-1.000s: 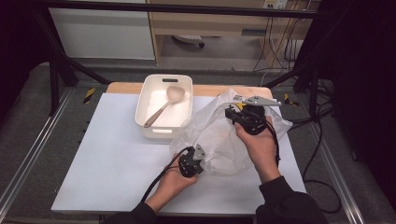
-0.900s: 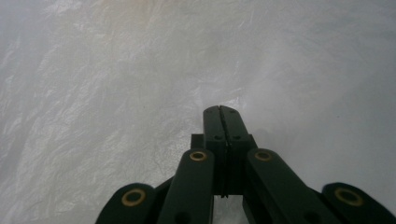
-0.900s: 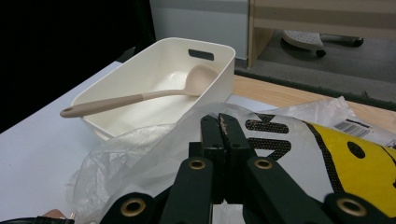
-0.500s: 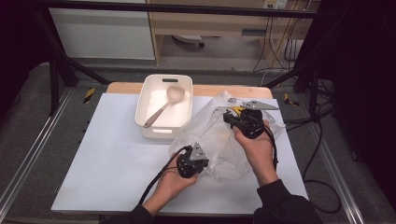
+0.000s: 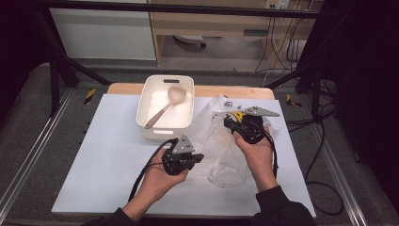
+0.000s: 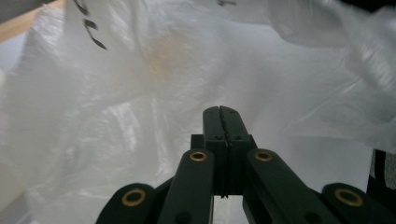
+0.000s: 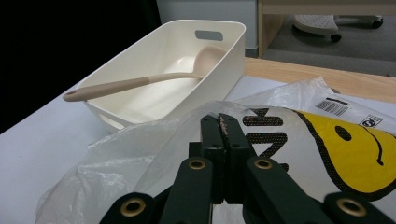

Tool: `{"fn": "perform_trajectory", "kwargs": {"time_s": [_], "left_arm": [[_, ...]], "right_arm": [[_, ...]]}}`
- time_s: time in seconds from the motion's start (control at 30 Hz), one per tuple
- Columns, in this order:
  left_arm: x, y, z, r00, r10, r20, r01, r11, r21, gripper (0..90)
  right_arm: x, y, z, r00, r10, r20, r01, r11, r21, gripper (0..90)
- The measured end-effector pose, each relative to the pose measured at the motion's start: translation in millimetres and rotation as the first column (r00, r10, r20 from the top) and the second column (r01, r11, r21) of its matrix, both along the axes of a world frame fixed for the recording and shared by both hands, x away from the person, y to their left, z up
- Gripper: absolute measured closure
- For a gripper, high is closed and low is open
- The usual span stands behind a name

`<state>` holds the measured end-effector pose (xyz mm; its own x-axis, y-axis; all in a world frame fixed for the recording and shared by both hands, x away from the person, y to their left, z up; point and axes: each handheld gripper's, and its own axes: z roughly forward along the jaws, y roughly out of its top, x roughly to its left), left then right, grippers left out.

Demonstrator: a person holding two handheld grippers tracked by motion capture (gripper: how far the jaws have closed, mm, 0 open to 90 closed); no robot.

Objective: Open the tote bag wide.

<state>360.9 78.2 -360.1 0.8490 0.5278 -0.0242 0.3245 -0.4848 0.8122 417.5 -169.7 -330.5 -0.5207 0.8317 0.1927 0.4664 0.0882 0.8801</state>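
Observation:
A clear plastic bag (image 5: 221,150) with a yellow smiley print lies crumpled on the white mat, right of centre. My left gripper (image 5: 200,157) meets its near left edge; in the left gripper view the jaws (image 6: 219,111) are pressed together with bag film (image 6: 140,93) close all around and folds running from the tip. My right gripper (image 5: 227,121) is at the bag's far side, pointing left. Its jaws (image 7: 219,117) are shut, with the film (image 7: 140,154) drawn up to their tip and the yellow print beside them.
A white bin (image 5: 141,117) stands left of the bag at the back of the mat, with a beige spoon (image 5: 164,107) lying in it; both show in the right gripper view, bin (image 7: 229,51) and spoon (image 7: 140,83). Cables trail off the table's right side.
My left gripper has drawn slightly left and toward the near edge. The right gripper has shifted a little left at the bag's top, and the bag's folds have changed shape.

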Motion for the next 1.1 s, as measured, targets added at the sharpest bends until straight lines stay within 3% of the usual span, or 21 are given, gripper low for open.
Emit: {"fn": "perform_trajectory", "kwargs": {"time_s": [0.07,0.27,0.43,0.47,0.5,0.57,0.6,0.73,0.87,0.97,1.1], "left_arm": [[4.5,6.1,6.4,0.9999,0.017,-0.003,-0.017,0.9996,-0.023,90.0],[17.0,22.8,22.8,0.9966,0.075,0.033,-0.074,0.9967,-0.033,89.7],[26.1,35.2,35.1,0.9846,0.153,0.085,-0.150,0.9879,-0.039,58.8],[28.0,37.4,36.9,0.9806,0.172,0.094,-0.168,0.9846,-0.047,58.8],[29.9,39.6,38.6,0.9775,0.185,0.101,-0.181,0.9823,-0.047,46.5],[34.5,43.9,41.4,0.9714,0.213,0.106,-0.208,0.9768,-0.051,34.8],[37.7,46.9,43.4,0.9699,0.220,0.104,-0.216,0.9751,-0.049,34.8],[48.3,55.9,51.2,0.9582,0.272,0.088,-0.268,0.9619,-0.053,18.0],[57.8,62.8,61.0,0.9489,0.303,0.087,-0.299,0.9524,-0.060,12.4],[64.5,67.2,68.4,0.9449,0.313,0.095,-0.309,0.9494,-0.057,11.0],[75.9,71.9,74.5,0.9377,0.331,0.105,-0.330,0.9435,-0.032,10.4]], "right_arm": [[1.1,0.3,-2.0,1.0000,0.007,-0.006,-0.007,1.000,-0.011,90.0],[1.4,-1.1,-3.8,0.9999,0.014,-0.009,-0.015,1.000,-0.022,90.0],[2.7,-0.9,-9.8,0.9994,0.023,-0.024,-0.024,0.999,-0.031,90.0],[2.7,-0.9,-9.8,0.9994,0.023,-0.024,-0.024,0.999,-0.031,90.0],[3.4,0.0,-11.3,0.9992,0.029,-0.027,-0.029,0.999,-0.032,90.0],[3.6,0.7,-11.8,0.9991,0.030,-0.030,-0.031,0.999,-0.032,90.0],[3.7,1.1,-12.4,0.9990,0.031,-0.031,-0.032,0.999,-0.035,90.0],[3.4,2.9,-14.4,0.9985,0.040,-0.036,-0.042,0.998,-0.040,90.0],[2.9,2.9,-15.3,0.9982,0.044,-0.040,-0.046,0.998,-0.043,90.0],[2.4,2.1,-16.4,0.9981,0.046,-0.041,-0.048,0.998,-0.044,90.0],[0.6,2.0,-18.8,0.9972,0.054,-0.051,-0.056,0.997,-0.050,90.0]]}}
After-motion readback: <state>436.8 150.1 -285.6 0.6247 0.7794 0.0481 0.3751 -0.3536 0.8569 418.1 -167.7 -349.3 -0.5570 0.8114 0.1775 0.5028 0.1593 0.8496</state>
